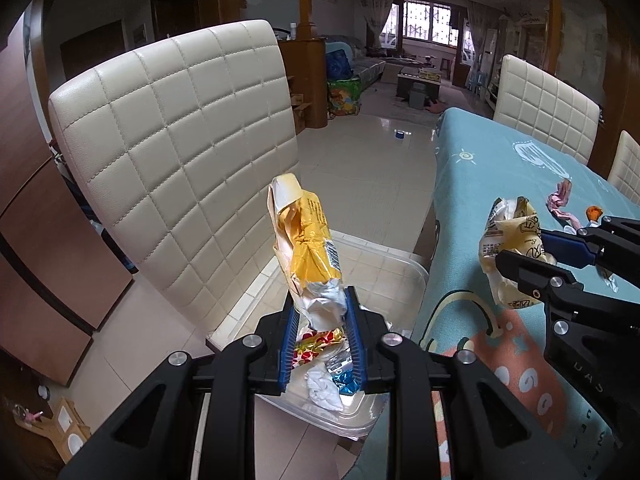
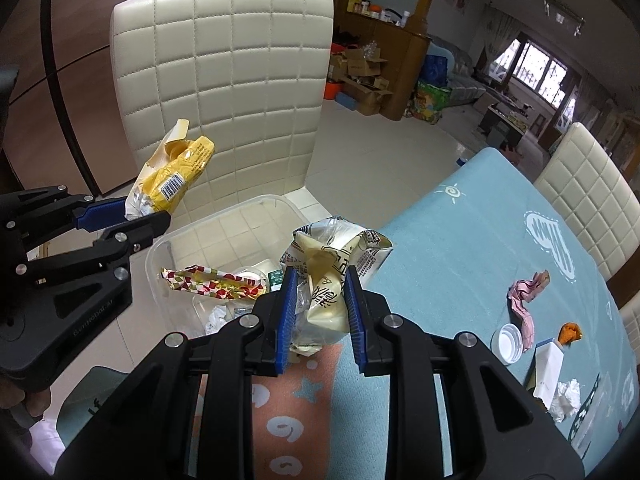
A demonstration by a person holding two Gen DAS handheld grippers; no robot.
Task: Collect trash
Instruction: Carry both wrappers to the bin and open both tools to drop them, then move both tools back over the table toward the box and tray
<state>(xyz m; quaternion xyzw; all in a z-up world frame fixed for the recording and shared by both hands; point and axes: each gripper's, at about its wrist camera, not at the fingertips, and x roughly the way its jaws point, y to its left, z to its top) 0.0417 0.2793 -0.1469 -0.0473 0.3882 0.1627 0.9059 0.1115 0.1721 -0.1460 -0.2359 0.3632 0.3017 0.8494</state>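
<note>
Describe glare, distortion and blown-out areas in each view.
Left wrist view: the window is blown out, glare streaks the floor tiles, the chair back bows from fisheye. Right wrist view: dark vignette corners, bright window, table edge curves.

A crumpled yellow wrapper (image 1: 310, 240) with a silver inside and a barcode stands upright at the centre of the left view, its lower end pinched, above a clear plastic bin (image 1: 404, 268) on a chair seat. The bin already contains a red-and-white checked wrapper (image 2: 212, 282) and white tissue (image 1: 324, 390). A cream wrapper (image 2: 328, 276) with black print, creased, sits mid-frame in the right view, over the table edge. At right, on the blue cloth, lie a pink wrapper (image 2: 526, 300), a white cap (image 2: 508, 344), an orange scrap (image 2: 570, 332) and a tissue (image 2: 566, 398).
</note>
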